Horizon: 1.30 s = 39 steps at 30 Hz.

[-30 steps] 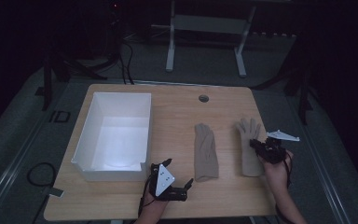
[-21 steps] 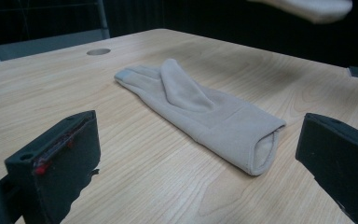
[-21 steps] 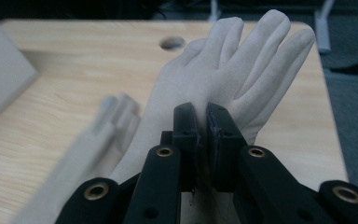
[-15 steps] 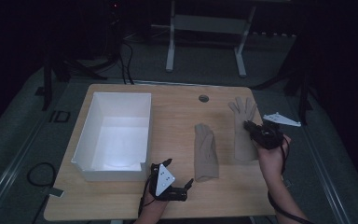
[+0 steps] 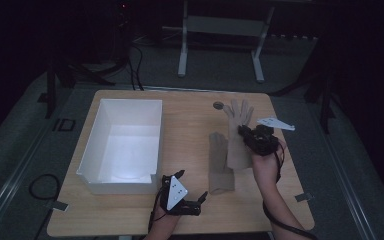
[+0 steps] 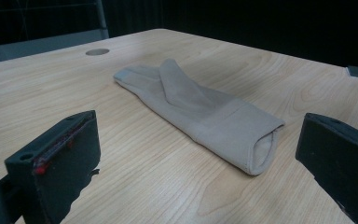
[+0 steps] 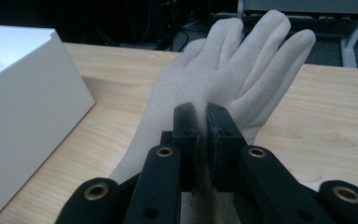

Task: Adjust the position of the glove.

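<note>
Wood-grain table (image 5: 130, 220) stands in a dark room, on grey floor with cables and a metal stand behind it. Near the table's far edge sits a small round grommet (image 5: 218, 105).

At the right, the right gripper (image 7: 204, 122) has its black jaws clamped together on a pale glove (image 7: 223, 70), pinching the cloth at the palm. This glove is lifted off the wood, its fingers spread and pointing to the far side.

At the near edge, the left gripper (image 6: 191, 154) rests with jaws wide apart and nothing between them. Just beyond it, a second glove (image 6: 200, 109) lies flat on the table, beige, soft knit, folded lengthwise with its open cuff toward the gripper.

At the left stands a white box (image 5: 92, 172), rectangular, smooth-walled and open-topped.
</note>
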Each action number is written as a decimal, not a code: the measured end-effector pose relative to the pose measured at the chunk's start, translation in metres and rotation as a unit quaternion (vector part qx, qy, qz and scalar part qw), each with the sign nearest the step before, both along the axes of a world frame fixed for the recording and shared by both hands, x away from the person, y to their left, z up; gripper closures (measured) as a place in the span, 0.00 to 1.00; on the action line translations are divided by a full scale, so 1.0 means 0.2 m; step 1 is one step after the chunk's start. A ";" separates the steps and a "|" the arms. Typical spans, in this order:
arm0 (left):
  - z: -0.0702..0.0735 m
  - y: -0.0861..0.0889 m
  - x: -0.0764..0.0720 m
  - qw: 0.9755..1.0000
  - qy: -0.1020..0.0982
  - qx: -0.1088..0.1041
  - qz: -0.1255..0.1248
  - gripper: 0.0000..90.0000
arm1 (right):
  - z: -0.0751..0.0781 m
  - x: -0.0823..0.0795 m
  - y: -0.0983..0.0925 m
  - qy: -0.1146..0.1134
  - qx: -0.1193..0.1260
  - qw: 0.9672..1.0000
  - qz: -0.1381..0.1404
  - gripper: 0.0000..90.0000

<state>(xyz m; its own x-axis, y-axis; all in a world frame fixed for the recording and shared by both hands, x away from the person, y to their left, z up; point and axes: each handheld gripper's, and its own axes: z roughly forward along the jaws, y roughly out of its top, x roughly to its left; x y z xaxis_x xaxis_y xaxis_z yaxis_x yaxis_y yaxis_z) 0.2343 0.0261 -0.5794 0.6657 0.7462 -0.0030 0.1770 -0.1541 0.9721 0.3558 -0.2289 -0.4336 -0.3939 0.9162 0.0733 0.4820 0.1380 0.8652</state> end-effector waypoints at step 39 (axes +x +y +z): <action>0.00 0.00 0.00 1.000 0.004 -0.002 -0.006 0.00 | -0.55 0.03 0.18 0.119 -0.035 0.992 0.007 0.88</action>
<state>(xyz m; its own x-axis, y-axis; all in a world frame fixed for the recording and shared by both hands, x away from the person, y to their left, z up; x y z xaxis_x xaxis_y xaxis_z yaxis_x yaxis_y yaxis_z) 0.2353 0.0265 -0.5794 0.6753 0.7374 -0.0118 0.1827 -0.1517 0.9714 0.3619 -0.1928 -0.5443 -0.3854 0.9170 0.1029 0.6695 0.2012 0.7151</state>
